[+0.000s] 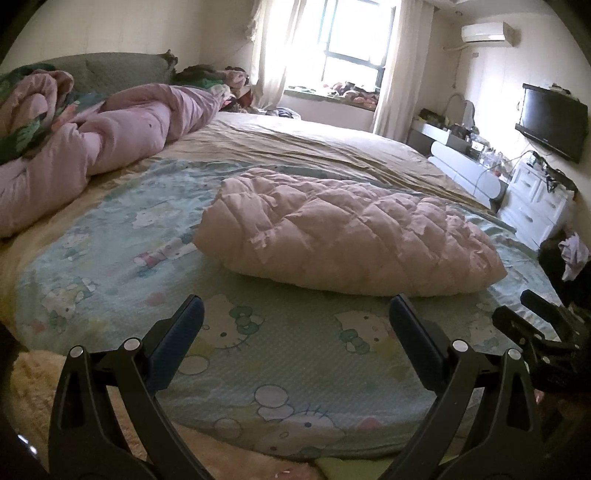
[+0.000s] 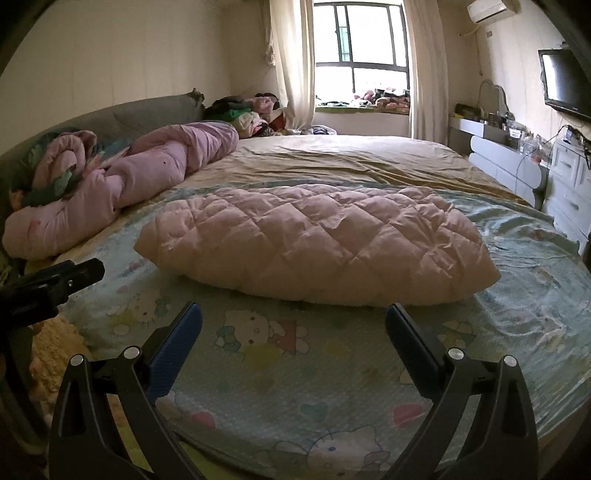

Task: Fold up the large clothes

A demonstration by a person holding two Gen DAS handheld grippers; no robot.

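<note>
Both hand-held grippers, left (image 1: 295, 314) and right (image 2: 293, 321), gape empty; pink quilted garment (image 2: 314, 243) lies just beyond, long axis left-right.

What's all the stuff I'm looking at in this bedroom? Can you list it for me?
quilted garment: one, pale pink, folded into a puffy bundle on the cartoon mat
cartoon mat: one, light blue-green with cat print, near end of bed
bed sheet: one, tan, beyond the mat
duvet: one, pink, rolled along the bed's left side
window: one, bright, far wall, cream curtains
television: one, black, right wall
air conditioner: one, white, high on the right
drawers: white, right wall
left gripper: black, blue pads, open, empty
right gripper: same, open, empty
</note>
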